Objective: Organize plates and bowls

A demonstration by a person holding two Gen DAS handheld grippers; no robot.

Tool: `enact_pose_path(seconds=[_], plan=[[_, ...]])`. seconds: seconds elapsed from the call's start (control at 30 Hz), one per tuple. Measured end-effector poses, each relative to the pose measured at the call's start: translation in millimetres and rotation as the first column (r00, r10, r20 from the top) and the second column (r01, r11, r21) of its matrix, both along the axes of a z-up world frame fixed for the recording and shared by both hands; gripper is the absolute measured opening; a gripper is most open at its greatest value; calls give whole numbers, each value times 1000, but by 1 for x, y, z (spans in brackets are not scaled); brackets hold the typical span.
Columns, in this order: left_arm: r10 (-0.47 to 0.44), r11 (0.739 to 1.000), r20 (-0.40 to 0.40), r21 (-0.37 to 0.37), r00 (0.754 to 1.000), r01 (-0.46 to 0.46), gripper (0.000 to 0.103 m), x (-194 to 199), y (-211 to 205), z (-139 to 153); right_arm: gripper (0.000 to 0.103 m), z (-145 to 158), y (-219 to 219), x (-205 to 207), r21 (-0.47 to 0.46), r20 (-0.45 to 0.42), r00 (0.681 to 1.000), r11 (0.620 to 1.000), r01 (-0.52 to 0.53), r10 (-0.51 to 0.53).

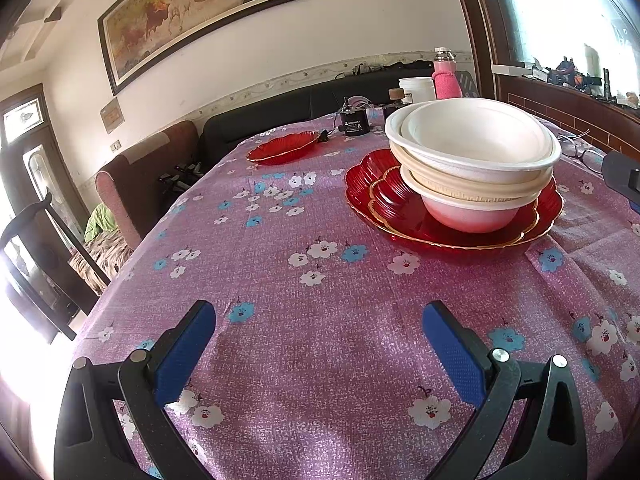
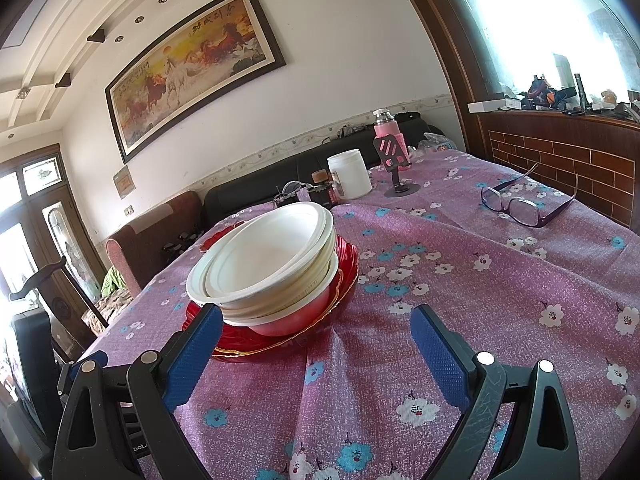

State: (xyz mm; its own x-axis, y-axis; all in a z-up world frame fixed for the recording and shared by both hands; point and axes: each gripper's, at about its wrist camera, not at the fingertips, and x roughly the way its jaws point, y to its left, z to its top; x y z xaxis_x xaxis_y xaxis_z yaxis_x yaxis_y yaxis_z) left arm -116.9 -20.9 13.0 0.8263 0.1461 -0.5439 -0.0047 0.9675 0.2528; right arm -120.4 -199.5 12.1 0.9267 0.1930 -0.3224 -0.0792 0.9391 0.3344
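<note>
A stack of white and cream bowls [image 1: 476, 160] [image 2: 264, 268] stands nested on stacked red scalloped plates with gold rims [image 1: 400, 208] [image 2: 280, 340] on the flowered purple tablecloth. One more red plate [image 1: 282, 147] lies alone farther back on the left. My left gripper [image 1: 318, 340] is open above bare cloth, in front and to the left of the stack, holding nothing. My right gripper [image 2: 316, 340] is open too, close to the stack, its left finger [image 2: 192, 352] just before the plates' rim. Nothing sits between its fingers.
At the table's far end stand a white jar [image 2: 350, 174], a pink flask [image 2: 386, 134], a phone stand [image 2: 396, 164] and a black box with cables [image 1: 354, 122]. Purple glasses [image 2: 524, 204] lie at the right. A sofa and chairs flank the left edge; a brick-patterned wall runs along the right.
</note>
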Motion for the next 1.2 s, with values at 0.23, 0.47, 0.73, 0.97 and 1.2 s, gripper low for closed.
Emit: enact_pose_path(seconds=[0.23, 0.47, 0.73, 0.97, 1.2], plan=[[-1, 1000, -2, -1, 1000, 1, 103, 0, 0, 0, 97, 0, 0, 0, 0, 0, 1000, 1000, 0, 0], [-2, 1000, -5, 1, 1000, 2, 103, 0, 0, -1, 97, -1, 0, 0, 0, -2, 1000, 1000, 0, 0], [-2, 1000, -20, -5, 1000, 2, 103, 2, 2, -3, 97, 0, 0, 0, 1, -2, 1000, 1000, 0, 0], [-5, 1000, -25, -5, 1000, 5, 103, 3, 3, -3, 97, 0, 0, 0, 1, -3, 1000, 1000, 0, 0], [-10, 1000, -29, 0, 1000, 10, 103, 3, 4, -3, 97, -1, -1, 0, 1, -4, 1000, 1000, 0, 0]])
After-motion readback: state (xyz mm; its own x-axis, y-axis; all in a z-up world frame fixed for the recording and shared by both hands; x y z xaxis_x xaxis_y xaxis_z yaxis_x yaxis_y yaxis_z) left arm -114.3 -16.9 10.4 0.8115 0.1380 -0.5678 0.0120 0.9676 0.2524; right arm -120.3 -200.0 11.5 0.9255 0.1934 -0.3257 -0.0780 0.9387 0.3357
